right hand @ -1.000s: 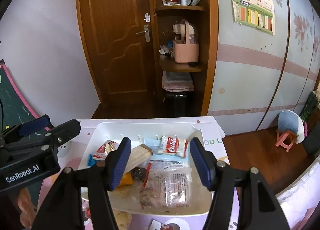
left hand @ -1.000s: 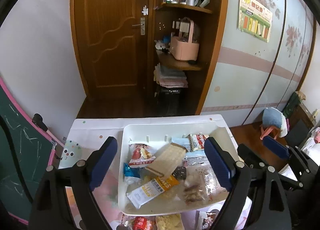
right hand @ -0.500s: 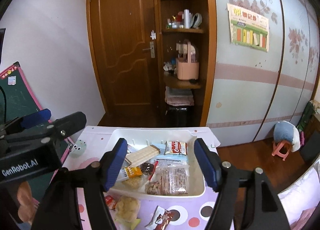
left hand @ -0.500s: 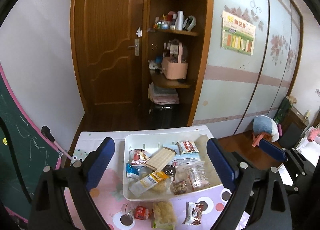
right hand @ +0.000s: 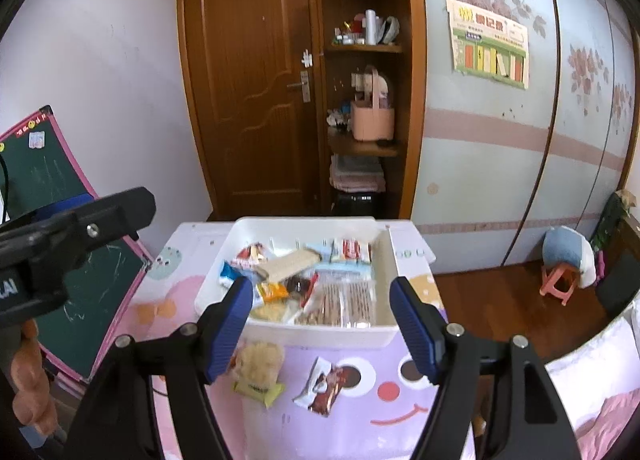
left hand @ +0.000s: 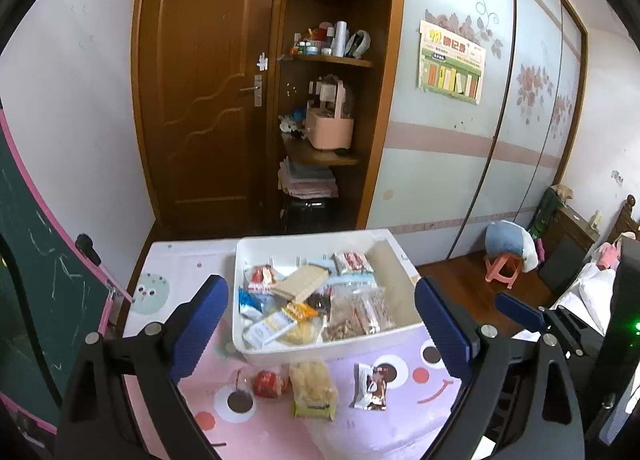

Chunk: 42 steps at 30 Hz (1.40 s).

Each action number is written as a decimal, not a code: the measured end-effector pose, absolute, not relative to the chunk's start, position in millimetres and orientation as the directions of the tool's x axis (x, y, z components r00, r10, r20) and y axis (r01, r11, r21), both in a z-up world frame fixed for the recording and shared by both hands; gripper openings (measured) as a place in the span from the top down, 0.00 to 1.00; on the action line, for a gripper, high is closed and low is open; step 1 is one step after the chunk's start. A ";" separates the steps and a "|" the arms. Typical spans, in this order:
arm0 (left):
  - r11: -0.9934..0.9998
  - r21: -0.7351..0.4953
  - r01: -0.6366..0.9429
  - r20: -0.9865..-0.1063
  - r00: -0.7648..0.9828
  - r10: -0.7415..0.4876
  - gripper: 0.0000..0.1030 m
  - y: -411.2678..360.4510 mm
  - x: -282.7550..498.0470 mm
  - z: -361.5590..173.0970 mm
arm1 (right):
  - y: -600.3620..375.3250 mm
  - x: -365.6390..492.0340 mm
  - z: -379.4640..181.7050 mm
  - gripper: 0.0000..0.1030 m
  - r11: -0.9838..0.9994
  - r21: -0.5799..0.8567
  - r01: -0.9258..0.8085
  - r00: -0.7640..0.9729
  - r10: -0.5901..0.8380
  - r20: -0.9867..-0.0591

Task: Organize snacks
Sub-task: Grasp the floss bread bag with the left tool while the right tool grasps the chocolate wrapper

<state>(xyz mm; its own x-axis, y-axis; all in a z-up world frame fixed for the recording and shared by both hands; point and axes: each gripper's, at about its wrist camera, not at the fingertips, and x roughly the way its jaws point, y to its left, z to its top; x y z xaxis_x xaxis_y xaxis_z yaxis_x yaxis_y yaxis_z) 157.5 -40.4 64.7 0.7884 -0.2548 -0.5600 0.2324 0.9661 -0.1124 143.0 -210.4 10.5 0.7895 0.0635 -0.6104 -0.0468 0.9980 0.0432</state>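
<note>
While your left gripper (left hand: 322, 322) and right gripper (right hand: 322, 324) hover with fingers spread and empty, both having just widened, the white bin (left hand: 404, 336) of snacks sits on the bench (left hand: 400, 420); three packets (left hand: 312, 390) lie just before it.

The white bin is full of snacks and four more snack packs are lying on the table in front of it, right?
Not four: three. The left wrist view shows a red pack, a yellow pack and a brown pack on the table before the white bin.
</note>
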 end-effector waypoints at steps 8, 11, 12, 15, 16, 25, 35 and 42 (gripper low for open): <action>0.971 -0.122 0.205 -0.660 0.714 -0.233 0.09 -46.8 167.9 -3.9 | -211.1 154.1 -49.8 0.30 0.996 0.083 -0.023 0.687 0.076 -0.723; 0.973 -0.148 0.179 -0.706 0.670 -0.231 0.09 -44.8 176.4 -33.1 | -214.1 158.0 -74.5 0.30 0.996 0.086 0.006 0.647 0.061 -0.760; 0.972 -0.158 0.171 -0.720 0.653 -0.232 0.09 -44.2 179.5 -42.7 | -214.4 158.8 -83.2 0.31 0.996 0.089 0.014 0.633 0.060 -0.772; 0.975 -0.168 0.147 -0.774 0.593 -0.223 0.09 -45.0 189.1 -76.0 | -215.9 163.1 -113.4 0.31 0.994 0.100 0.034 0.575 0.062 -0.816; 0.977 -0.164 0.138 -0.792 0.572 -0.214 0.09 -45.4 193.0 -87.3 | -216.4 164.7 -122.6 0.31 0.994 0.100 0.038 0.557 0.062 -0.828; 0.989 -0.105 0.105 -0.885 0.444 -0.142 0.09 -53.2 227.6 -157.2 | -208.3 183.3 -197.0 0.31 0.995 0.092 0.034 0.419 0.069 -0.905; 0.987 -0.086 0.139 -0.913 0.385 -0.134 0.09 -75.8 251.1 -191.4 | -196.3 196.5 -221.2 0.36 1.000 -0.012 0.000 0.461 -0.010 -0.887; 0.982 -0.054 0.182 -0.929 0.351 -0.116 0.32 -93.4 254.4 -210.1 | -219.1 196.0 -218.1 0.62 0.999 0.012 0.041 0.513 -0.011 -0.858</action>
<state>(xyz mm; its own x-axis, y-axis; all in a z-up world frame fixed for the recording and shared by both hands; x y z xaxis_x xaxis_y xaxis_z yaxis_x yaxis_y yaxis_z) 254.4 -93.4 -210.1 0.3512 -0.1163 -0.9290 0.1819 0.9818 -0.0542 196.0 -219.1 -218.1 0.5130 -0.0109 -0.8583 0.0414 0.9991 0.0121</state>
